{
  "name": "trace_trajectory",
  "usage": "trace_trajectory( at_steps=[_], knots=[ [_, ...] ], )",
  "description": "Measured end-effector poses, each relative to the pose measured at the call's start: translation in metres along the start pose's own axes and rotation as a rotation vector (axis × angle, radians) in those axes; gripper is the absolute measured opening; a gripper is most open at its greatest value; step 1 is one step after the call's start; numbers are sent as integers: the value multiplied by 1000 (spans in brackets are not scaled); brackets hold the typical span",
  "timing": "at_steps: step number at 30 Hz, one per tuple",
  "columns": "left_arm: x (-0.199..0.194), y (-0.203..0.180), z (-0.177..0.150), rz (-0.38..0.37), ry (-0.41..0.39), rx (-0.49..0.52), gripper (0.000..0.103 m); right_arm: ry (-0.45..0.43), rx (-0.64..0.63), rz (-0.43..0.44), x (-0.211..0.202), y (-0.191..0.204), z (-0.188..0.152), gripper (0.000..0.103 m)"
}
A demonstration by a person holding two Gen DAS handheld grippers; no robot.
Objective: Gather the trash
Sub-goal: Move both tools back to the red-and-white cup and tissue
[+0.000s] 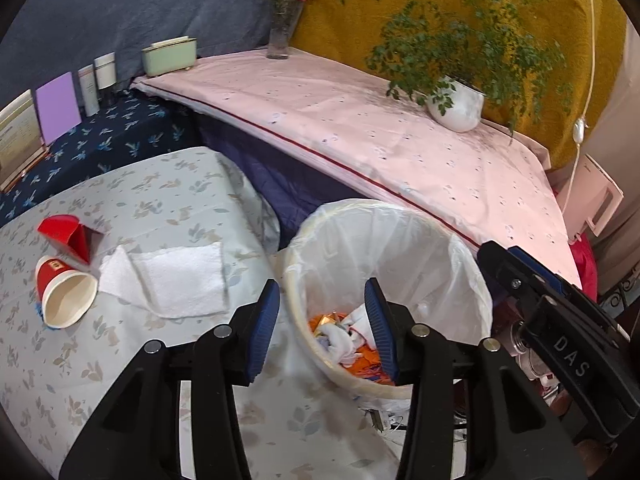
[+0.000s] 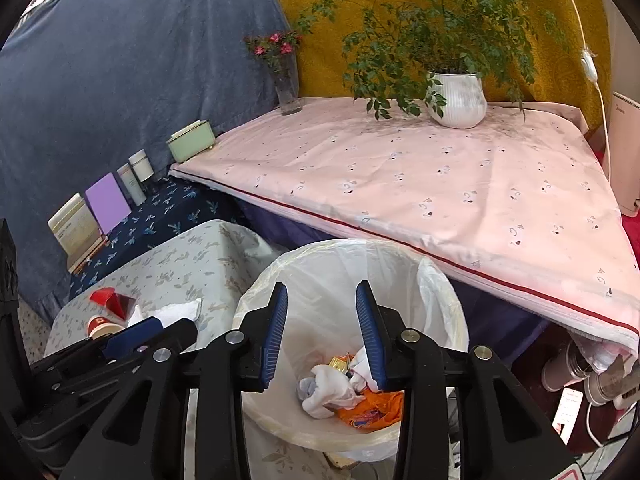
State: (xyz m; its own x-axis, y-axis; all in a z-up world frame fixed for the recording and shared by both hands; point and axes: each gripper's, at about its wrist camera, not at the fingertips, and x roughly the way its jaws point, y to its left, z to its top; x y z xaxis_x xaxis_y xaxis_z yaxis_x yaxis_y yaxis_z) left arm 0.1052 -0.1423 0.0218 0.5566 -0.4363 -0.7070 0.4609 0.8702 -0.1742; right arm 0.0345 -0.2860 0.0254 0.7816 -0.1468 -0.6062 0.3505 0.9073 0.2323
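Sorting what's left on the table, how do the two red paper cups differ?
The nearer cup keeps its round shape and lies on its side, its white inside facing the camera. The farther cup is crushed flat into a wedge, so little of its inside shows. Both are red and lie beside the white towel on the flowered tablecloth.

A bin stands right of a low table, before a bed. Two cups and a towel lie on the table; wrappers lie in the bin.

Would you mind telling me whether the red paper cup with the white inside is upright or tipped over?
Tipped over: the red paper cup lies on its side on the floral tablecloth.
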Motion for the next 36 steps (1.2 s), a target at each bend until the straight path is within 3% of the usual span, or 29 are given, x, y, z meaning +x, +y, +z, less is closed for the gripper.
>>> trace_trajectory(
  at_steps=[4,16,21,36],
  knots=[
    [-9,23,-4,35,-20,-43,54,4,-20,12,0,14,-3,39],
    [-36,96,-21,167,-49,-131,58,34,-97,69,4,70,-17,41],
    [-45,128,-30,231,-59,-170,65,55,-135,99,9,97,-24,41],
    [-39,214,-49,366,-10,-252,70,151,-251,180,47,178,-53,41]
  ],
)
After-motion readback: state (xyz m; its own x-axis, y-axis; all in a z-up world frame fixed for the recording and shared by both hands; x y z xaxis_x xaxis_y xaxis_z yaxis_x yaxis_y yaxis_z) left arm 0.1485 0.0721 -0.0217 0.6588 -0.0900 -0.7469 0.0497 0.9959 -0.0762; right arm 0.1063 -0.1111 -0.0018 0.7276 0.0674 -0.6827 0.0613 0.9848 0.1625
